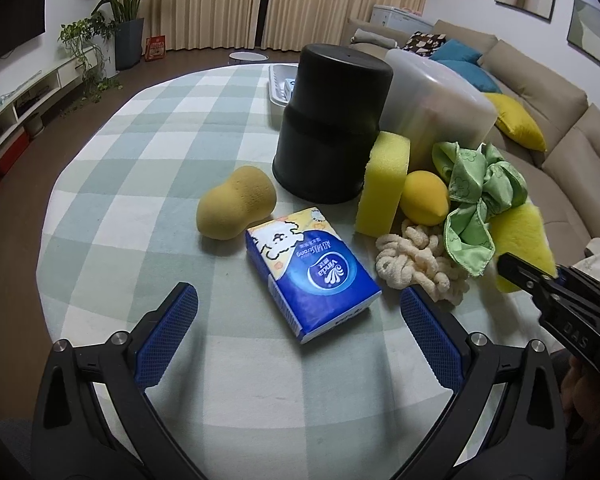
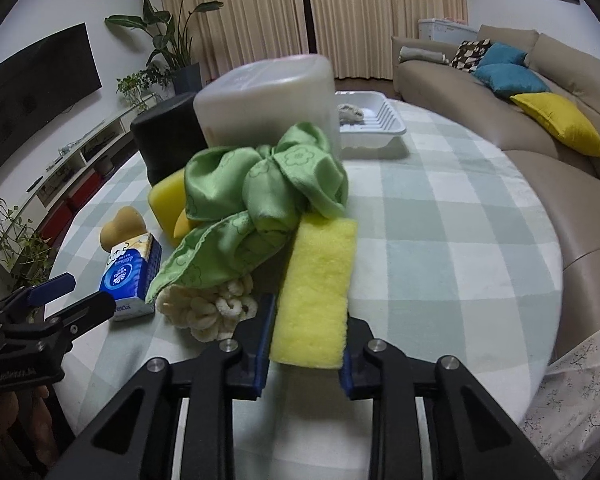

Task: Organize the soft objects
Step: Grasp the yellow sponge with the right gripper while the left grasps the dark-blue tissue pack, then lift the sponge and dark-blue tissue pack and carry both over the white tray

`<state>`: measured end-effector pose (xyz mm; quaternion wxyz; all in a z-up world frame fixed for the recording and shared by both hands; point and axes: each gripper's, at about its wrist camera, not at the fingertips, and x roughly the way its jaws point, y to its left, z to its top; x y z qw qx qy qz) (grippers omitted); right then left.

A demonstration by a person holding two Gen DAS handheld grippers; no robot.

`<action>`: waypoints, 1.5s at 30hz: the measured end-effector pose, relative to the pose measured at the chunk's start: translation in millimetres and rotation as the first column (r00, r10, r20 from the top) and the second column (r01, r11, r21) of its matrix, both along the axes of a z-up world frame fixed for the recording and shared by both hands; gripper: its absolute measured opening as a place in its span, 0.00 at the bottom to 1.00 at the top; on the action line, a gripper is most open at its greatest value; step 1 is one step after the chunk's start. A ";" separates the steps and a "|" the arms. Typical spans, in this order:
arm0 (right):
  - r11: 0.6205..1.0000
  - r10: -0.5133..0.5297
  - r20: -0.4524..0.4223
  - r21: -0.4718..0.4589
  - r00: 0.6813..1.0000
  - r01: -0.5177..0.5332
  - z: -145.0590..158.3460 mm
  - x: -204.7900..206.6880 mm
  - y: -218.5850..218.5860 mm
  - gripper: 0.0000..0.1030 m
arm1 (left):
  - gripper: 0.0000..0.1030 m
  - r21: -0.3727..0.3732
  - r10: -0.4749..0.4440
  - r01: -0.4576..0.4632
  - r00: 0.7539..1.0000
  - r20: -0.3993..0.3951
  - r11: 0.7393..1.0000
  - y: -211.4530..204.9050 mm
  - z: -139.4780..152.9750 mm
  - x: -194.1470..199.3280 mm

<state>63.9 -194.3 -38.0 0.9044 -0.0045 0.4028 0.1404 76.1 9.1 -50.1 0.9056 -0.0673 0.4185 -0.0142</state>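
Note:
My left gripper (image 1: 298, 314) is open, its jaws either side of the near end of a blue tissue pack (image 1: 310, 270), not touching it. My right gripper (image 2: 308, 340) is shut on a flat yellow sponge pad (image 2: 318, 288), whose far end lies under a green cloth (image 2: 260, 200). A cream loopy scrunchie (image 2: 212, 312) lies beside the pad. In the left wrist view a tan peanut-shaped sponge (image 1: 236, 206), an upright yellow block sponge (image 1: 384, 188) and a yellow egg sponge (image 1: 424, 198) sit near the green cloth (image 1: 480, 196).
An upturned black bucket (image 1: 328, 124) and a translucent white container (image 1: 440, 104) stand behind the pile on the round checked tablecloth (image 1: 148, 184). A white tray (image 2: 370, 120) sits at the far edge. A beige sofa (image 2: 572, 184) curves along the right.

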 end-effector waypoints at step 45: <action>1.000 0.025 0.020 -0.012 0.999 -0.025 10.9 -34.9 -0.8 0.28 | 0.49 0.048 0.073 -0.073 0.997 0.000 0.996 9.6 7.9 -35.5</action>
